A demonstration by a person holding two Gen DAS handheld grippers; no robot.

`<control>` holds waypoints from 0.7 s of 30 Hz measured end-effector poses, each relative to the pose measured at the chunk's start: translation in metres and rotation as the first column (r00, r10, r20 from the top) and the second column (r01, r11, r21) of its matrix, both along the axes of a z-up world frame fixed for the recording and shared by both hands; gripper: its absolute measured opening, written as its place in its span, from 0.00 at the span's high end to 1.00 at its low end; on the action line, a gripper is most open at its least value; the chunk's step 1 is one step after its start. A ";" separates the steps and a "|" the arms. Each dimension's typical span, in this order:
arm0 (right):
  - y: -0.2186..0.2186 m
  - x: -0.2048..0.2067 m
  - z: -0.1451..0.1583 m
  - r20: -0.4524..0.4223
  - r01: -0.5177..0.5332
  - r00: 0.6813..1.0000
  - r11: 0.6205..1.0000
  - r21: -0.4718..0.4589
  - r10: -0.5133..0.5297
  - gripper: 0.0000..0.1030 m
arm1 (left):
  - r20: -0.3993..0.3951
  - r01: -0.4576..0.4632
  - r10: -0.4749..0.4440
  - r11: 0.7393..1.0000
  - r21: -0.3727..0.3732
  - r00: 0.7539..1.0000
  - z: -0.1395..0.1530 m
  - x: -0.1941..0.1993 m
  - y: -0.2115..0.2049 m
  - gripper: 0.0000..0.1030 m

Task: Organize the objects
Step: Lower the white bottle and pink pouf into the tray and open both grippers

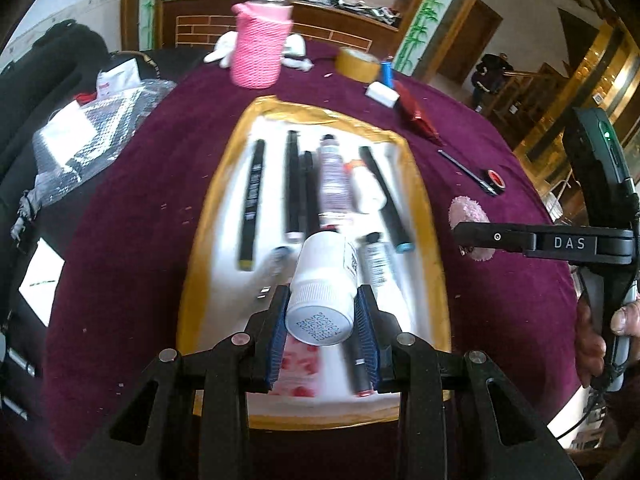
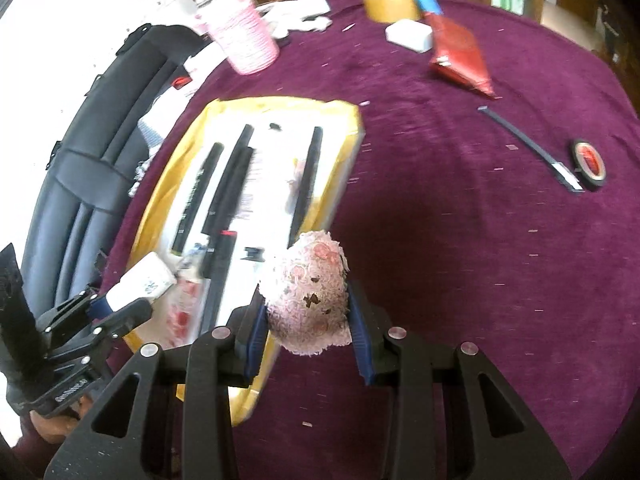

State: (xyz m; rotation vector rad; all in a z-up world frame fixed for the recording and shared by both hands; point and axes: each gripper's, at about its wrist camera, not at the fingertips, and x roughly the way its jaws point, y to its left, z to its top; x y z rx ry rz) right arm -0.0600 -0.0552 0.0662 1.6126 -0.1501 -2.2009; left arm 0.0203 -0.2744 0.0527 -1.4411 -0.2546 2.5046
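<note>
My left gripper (image 1: 322,316) is shut on a white bottle (image 1: 324,280) with a ribbed cap, held above a white tray with a gold rim (image 1: 424,184). Several black pens (image 1: 252,200), tubes (image 1: 334,180) and markers lie in the tray. My right gripper (image 2: 308,320) is shut on a pink fluffy puff (image 2: 308,296) above the tray's right rim (image 2: 344,176). The puff (image 1: 468,212) and the right gripper's finger also show in the left wrist view. The left gripper with the bottle (image 2: 140,284) shows at lower left in the right wrist view.
On the purple tablecloth (image 2: 460,240) stand a pink knitted cup (image 1: 260,44), a tape roll (image 1: 356,64), a white box (image 1: 382,94), a red pouch (image 2: 460,56), a black pen (image 2: 528,148) and a small red tape roll (image 2: 588,164). A black bag (image 2: 100,152) lies left.
</note>
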 end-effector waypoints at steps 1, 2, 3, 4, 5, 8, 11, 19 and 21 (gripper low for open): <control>-0.007 0.000 -0.001 0.002 -0.008 1.000 1.000 0.003 0.008 0.66 | 0.007 -0.006 0.006 1.000 -0.001 1.000 -0.003 -0.001 -0.005 0.72; -0.016 -0.001 -0.003 0.006 -0.018 1.000 1.000 0.007 0.018 0.66 | 0.012 -0.011 0.011 1.000 -0.003 1.000 -0.005 -0.002 -0.009 0.72; -0.023 -0.001 -0.005 0.009 -0.027 1.000 1.000 0.012 0.027 0.66 | 0.019 -0.015 0.015 1.000 -0.006 1.000 -0.008 -0.003 -0.013 0.72; -0.030 -0.002 -0.007 0.012 -0.037 0.999 0.999 0.018 0.037 0.66 | 0.028 -0.019 0.019 1.000 -0.006 0.999 -0.012 -0.003 -0.017 0.72; -0.038 -0.003 -0.009 0.013 -0.048 0.999 0.998 0.027 0.048 0.66 | 0.036 -0.021 0.021 1.000 -0.003 0.999 -0.015 -0.004 -0.019 0.72; -0.055 -0.007 -0.016 0.016 -0.067 0.998 0.996 0.055 0.067 0.66 | 0.061 -0.024 0.024 1.000 -0.005 0.998 -0.024 -0.005 -0.024 0.72; -0.066 -0.014 -0.026 0.025 -0.063 0.998 0.995 0.080 0.062 0.66 | 0.078 -0.026 0.026 1.000 0.000 0.997 -0.031 -0.007 -0.026 0.72; -0.069 -0.032 -0.041 0.035 -0.026 0.999 0.993 0.117 0.022 0.66 | 0.078 -0.016 0.022 0.997 -0.073 0.997 -0.038 -0.004 -0.020 0.72; -0.071 -0.037 -0.045 0.042 -0.020 0.999 0.991 0.131 0.015 0.66 | 0.082 -0.023 0.029 0.997 -0.080 0.996 -0.039 -0.004 -0.021 0.72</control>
